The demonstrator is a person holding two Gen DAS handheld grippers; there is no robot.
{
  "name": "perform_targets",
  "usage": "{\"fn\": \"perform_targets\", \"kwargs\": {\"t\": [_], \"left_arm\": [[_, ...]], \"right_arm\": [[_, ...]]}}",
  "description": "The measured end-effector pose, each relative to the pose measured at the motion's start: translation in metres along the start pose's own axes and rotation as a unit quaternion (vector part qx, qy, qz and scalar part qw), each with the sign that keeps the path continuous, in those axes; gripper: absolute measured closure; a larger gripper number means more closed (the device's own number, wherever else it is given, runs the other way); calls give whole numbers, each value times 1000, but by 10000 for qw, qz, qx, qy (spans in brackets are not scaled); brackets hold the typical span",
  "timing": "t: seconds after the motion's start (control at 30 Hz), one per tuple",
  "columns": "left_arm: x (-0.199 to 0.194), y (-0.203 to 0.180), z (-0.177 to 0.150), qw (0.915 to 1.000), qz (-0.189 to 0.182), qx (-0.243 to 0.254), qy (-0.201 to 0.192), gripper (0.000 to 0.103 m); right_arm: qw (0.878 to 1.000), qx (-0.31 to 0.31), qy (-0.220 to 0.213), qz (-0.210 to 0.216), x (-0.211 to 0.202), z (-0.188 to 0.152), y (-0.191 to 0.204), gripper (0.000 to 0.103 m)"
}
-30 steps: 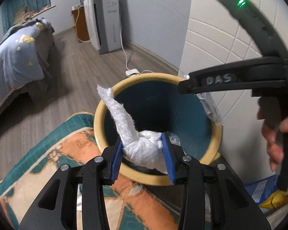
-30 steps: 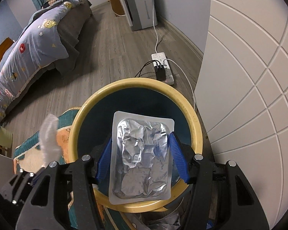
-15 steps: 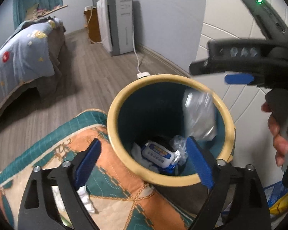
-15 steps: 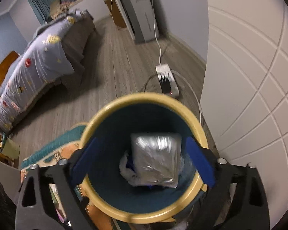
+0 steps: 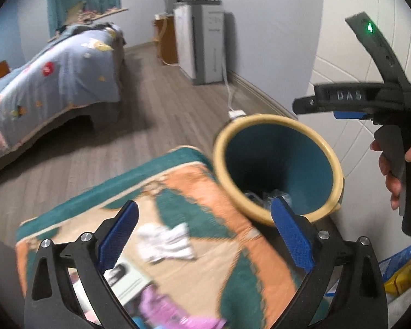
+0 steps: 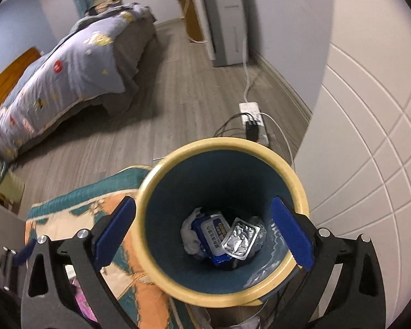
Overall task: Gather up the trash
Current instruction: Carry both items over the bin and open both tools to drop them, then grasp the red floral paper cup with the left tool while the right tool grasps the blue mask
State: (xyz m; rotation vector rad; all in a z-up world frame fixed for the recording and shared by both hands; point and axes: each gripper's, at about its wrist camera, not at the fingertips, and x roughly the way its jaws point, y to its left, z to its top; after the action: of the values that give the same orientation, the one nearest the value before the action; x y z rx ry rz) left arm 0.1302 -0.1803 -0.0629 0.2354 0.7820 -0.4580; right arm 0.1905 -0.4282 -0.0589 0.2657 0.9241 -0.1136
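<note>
Bedroom floor behind; your left gripper [image 5: 204, 231] and right gripper [image 6: 202, 229], jaws just opened wide, now hold nothing. Foil pack [image 6: 239, 238] and probably the tissue [image 6: 189, 231] lie in the bin [image 6: 298, 189], at twelve o'clock.

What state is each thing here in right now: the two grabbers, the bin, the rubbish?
Left gripper: open, just opened, nothing between its jaws.
Right gripper: open, just opened, empty.
Bin: upright, partly filled.
Foil pack: lying in the bin.
White tissue: crumpled, on the cloth outside the bin.
</note>
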Motion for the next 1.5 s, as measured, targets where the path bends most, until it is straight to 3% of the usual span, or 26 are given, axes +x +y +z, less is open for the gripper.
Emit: {"fn": "perform_targets", "kwargs": {"t": [0.27, 0.4, 0.57, 0.63, 0.8, 0.93, 1.03, 1.27, 1.5], "left_arm": [[-88, 64, -42, 9967, 533, -551, -267, 5], [-119, 93, -67, 9912, 1055, -770, -187, 5], [-150, 126, -107, 9794, 1160, -1650, -74, 5], [-155, 131, -121, 9770, 1169, -1783, 7, 5], [-148, 136, -145, 9745, 1518, -1622, 321, 5], [-138, 151, -159, 9671, 1550, -1930, 592, 5], [-127, 162, -168, 9606, 1610, -2121, 796, 5], [-103, 167, -181, 9549, 1701, -2078, 1272, 5], [-90, 173, -188, 9506, 1685, -2107, 1537, 5]], "right_arm": [[9983, -526, -91, 247, -38, -11, 60, 6], [9972, -569, 48, 474, -45, -22, 86, 6], [9946, -886, 55, 534, -57, -38, 126, 6], [9933, -1014, 63, 558, -60, -46, 142, 6], [9884, -1439, 90, 485, -66, -72, 180, 6], [9880, -1469, 160, 451, -65, -94, 194, 6], [9893, -1308, 443, 464, -56, -113, 197, 6], [9886, -986, 1078, 361, -29, -157, 195, 6], [9820, -1218, 1430, 189, -2, -182, 206, 7]]}}
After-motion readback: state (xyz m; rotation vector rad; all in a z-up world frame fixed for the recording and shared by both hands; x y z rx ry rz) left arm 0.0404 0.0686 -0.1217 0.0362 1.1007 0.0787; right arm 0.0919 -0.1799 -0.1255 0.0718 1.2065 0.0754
